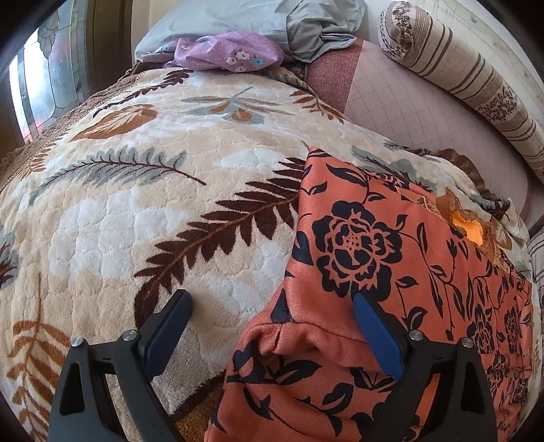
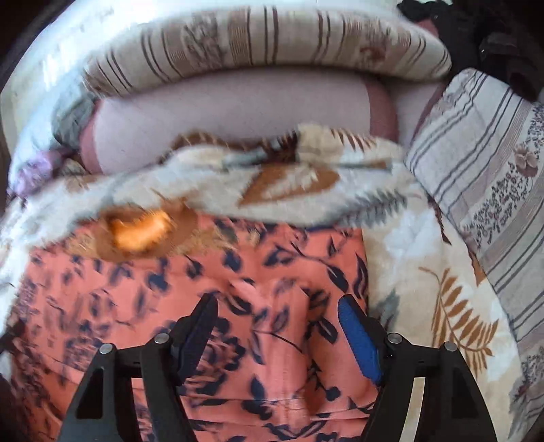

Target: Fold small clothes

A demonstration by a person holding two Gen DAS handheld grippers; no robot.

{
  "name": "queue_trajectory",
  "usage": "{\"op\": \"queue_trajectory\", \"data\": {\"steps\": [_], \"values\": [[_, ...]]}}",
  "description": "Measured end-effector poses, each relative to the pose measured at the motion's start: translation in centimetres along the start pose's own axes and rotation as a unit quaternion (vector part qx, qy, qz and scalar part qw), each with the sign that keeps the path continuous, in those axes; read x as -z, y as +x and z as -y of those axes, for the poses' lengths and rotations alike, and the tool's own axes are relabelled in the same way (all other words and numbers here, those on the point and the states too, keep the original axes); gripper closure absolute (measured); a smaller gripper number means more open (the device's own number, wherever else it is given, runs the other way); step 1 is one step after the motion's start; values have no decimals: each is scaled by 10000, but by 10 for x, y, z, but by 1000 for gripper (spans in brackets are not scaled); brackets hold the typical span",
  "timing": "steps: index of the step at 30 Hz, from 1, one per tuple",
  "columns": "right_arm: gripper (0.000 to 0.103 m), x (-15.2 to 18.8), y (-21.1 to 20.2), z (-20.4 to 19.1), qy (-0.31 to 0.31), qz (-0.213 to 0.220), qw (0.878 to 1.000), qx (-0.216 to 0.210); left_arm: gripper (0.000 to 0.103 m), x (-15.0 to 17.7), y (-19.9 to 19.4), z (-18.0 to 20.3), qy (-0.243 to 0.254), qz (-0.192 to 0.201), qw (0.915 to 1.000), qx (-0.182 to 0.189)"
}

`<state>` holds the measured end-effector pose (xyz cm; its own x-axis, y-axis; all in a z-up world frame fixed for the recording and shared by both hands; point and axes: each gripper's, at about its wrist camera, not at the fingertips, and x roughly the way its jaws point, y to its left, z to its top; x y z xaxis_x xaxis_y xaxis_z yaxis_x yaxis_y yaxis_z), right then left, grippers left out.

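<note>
Orange fabric printed with dark roses and leaves, the garment [image 1: 391,272], lies spread on the fleecy leaf-patterned blanket [image 1: 153,176] that covers the bed, occupying the right half of the left wrist view with its collar opening [image 1: 471,229] toward the far right. The left gripper [image 1: 272,333] stands wide apart and holds nothing; a bunched, puckered corner of the garment sits between its fingers, one finger over the bare blanket and the other over the cloth. Beyond, a purple flowered cloth [image 1: 231,51] and a grey pillow [image 1: 272,23] lie at the head of the bed, and a striped bolster [image 1: 476,78] runs along the right side. In the right wrist view, which is blurred by motion, the same garment [image 2: 170,289] fills the lower middle, its right edge lying just beside the blanket [image 2: 425,272]. The right gripper [image 2: 278,336] is likewise spread open over a raised ridge of the cloth, clamped on nothing. Judging by this, the step in hand is taking hold for a fold: both grippers are poised at the near edge. The next move would call for each to close on its gathered bit of fabric, catching the cloth and not the blanket pile beneath, then lifting evenly so the fold falls straight.
</note>
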<state>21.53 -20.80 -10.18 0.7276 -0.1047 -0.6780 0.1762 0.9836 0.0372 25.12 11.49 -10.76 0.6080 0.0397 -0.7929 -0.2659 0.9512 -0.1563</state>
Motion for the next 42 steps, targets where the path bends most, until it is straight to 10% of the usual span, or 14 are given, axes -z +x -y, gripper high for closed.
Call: {"op": "queue_trajectory", "data": {"steps": [3, 5, 16, 27, 30, 42], "values": [[17, 12, 17, -11, -92, -508, 9952, -830, 8, 0, 0, 0, 5, 7, 10000, -2], [21, 33, 54, -6, -53, -1420, 9885, -511, 8, 0, -1, 0, 21, 9, 10000, 18], [19, 101, -92, 4, 24, -46, 9977, -672, 8, 17, -34, 2, 555, 249, 9981, 18], [19, 196, -155, 79, 478, -352, 9951, -788, 8, 131, -107, -56, 605, -429, 9967, 317], [19, 204, -154, 90, 712, -415, 9918, -979, 8, 159, -127, -53, 1270, -244, 9916, -67], [19, 215, -149, 104, 801, -1016, 9824, -1346, 8, 188, -164, -101, 428, -760, 9957, 310]]}}
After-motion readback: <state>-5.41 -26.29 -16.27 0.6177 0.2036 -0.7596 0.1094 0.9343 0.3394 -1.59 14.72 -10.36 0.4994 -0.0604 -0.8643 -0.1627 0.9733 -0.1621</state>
